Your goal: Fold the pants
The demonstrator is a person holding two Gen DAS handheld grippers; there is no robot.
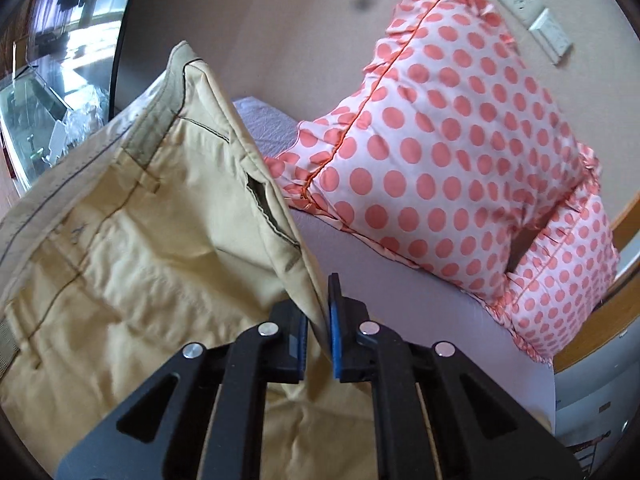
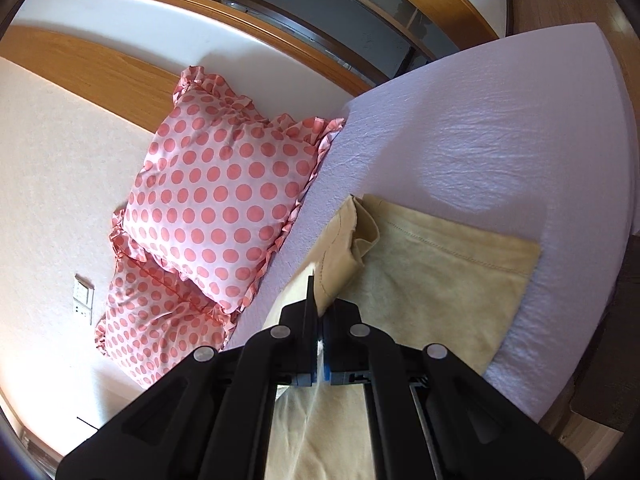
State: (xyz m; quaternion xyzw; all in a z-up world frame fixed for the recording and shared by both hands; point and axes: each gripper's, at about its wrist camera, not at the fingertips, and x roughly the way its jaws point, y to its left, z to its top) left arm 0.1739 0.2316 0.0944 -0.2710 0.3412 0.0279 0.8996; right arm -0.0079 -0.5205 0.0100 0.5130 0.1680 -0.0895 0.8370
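The pants (image 1: 132, 248) are pale yellow-beige. In the left wrist view their waistband end, with belt loops and a pocket, is lifted and hangs to the left of my left gripper (image 1: 320, 312), which is shut on the side edge of the fabric. In the right wrist view my right gripper (image 2: 318, 320) is shut on a raised fold of the pants (image 2: 432, 280), while the leg ends lie flat on the bed with the hem at the right.
The bed has a lavender sheet (image 2: 480, 128). Two pink polka-dot ruffled pillows (image 2: 216, 200) lean at the bed's head against the wall; they also show in the left wrist view (image 1: 448, 152). Wall switches (image 1: 532, 16) and a wooden bed frame (image 2: 80, 64) are behind.
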